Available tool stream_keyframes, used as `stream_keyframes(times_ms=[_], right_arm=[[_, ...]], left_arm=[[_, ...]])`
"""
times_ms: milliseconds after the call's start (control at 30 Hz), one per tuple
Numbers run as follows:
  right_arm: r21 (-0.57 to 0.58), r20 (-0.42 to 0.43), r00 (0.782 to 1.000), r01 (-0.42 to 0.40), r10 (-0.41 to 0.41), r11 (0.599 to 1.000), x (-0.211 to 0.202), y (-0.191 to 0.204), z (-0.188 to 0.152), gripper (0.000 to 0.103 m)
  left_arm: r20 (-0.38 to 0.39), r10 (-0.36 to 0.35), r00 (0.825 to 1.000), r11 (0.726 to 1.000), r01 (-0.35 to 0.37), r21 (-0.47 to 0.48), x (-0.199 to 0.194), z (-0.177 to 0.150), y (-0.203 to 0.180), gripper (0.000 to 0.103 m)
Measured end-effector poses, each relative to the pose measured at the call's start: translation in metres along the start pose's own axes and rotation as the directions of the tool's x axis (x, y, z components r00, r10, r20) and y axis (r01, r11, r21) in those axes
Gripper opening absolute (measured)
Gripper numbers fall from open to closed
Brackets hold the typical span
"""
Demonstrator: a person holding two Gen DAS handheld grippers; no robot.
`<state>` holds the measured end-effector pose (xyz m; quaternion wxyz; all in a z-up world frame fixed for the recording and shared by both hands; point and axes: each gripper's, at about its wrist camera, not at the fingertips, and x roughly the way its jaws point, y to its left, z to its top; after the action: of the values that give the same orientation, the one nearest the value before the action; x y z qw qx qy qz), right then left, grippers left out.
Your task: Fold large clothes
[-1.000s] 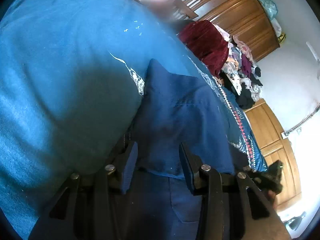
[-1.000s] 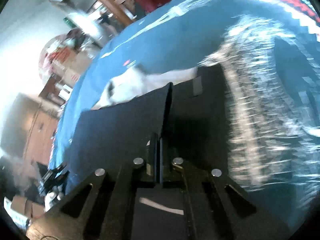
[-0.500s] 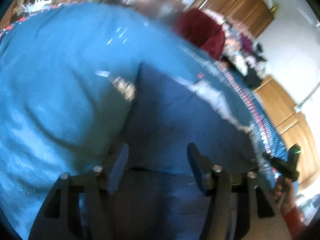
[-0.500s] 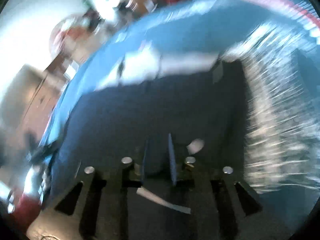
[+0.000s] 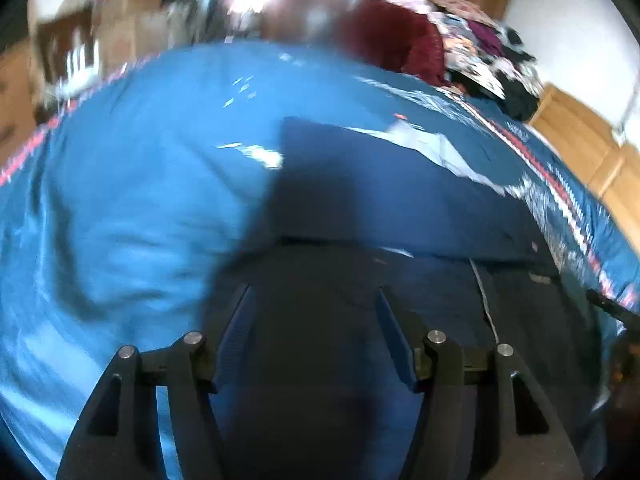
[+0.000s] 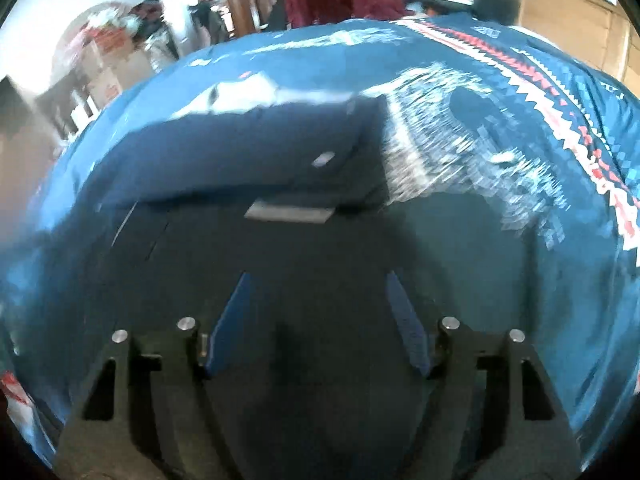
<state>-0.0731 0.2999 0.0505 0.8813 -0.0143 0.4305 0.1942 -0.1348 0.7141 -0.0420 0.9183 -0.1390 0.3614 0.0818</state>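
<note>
A dark navy garment (image 5: 384, 200) lies folded flat on the blue patterned bedspread (image 5: 132, 184). In the left wrist view my left gripper (image 5: 316, 308) hangs open just above the garment's near edge, nothing between its blue pads. The right wrist view shows the same garment (image 6: 248, 160) with a grey label (image 6: 290, 212) near its front edge. My right gripper (image 6: 318, 292) is open above that edge, holding nothing. Both views are blurred by motion.
A heap of clothes, dark red (image 5: 394, 44) and mixed colours (image 5: 484, 60), sits at the far end of the bed. Wooden cabinets (image 5: 576, 140) stand to the right. Boxes and clutter (image 6: 104, 64) lie beyond the bed's left side.
The right gripper, shut on the garment's edge a second ago, has opened and let it drop flat. Both grippers have pulled back and risen; the left stayed open.
</note>
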Motion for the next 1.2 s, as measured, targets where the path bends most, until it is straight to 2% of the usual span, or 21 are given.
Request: stream_keyframes(times_ms=[67,133,267,400,567,1033,1200], right_arm=[[-0.022,-0.027,1.000,-0.004,0.004,1.000,0.009,0.017,-0.017,0.069],[-0.056,-0.031,0.998,0.050,-0.052,0.997,0.014,0.025,-0.029,0.069],[0.009,-0.030,0.998,0.063,-0.063,0.998,0.024,0.016,-0.045,0.084],[0.005,-0.020,0.998,0.062,-0.062,0.998,0.026,0.018,-0.049,0.091],[-0.008,-0.020,0.998,0.066,-0.066,0.998,0.027,0.023,-0.050,0.096],[-0.004,-0.008,0.999,0.044,-0.044,0.999,0.028,0.023,-0.056,0.101],[-0.014,-0.032,0.999,0.024,-0.024,1.000,0.028,0.022,-0.053,0.103]], left_arm=[[-0.033,0.025,0.999,1.000,-0.024,0.018,0.011,-0.016,-0.018,0.064],[-0.039,0.072,0.997,0.996,-0.069,0.064,0.016,-0.028,-0.030,0.070],[-0.041,0.080,0.996,0.994,-0.077,0.075,0.023,-0.034,-0.031,0.080],[-0.037,0.091,0.995,0.989,-0.086,0.117,0.026,-0.041,-0.032,0.089],[-0.038,0.078,0.996,0.991,-0.073,0.116,0.030,-0.042,-0.029,0.091],[-0.045,0.079,0.996,0.990,-0.072,0.124,0.030,-0.042,-0.030,0.096],[-0.047,0.077,0.996,0.990,-0.070,0.125,0.030,-0.042,-0.031,0.097]])
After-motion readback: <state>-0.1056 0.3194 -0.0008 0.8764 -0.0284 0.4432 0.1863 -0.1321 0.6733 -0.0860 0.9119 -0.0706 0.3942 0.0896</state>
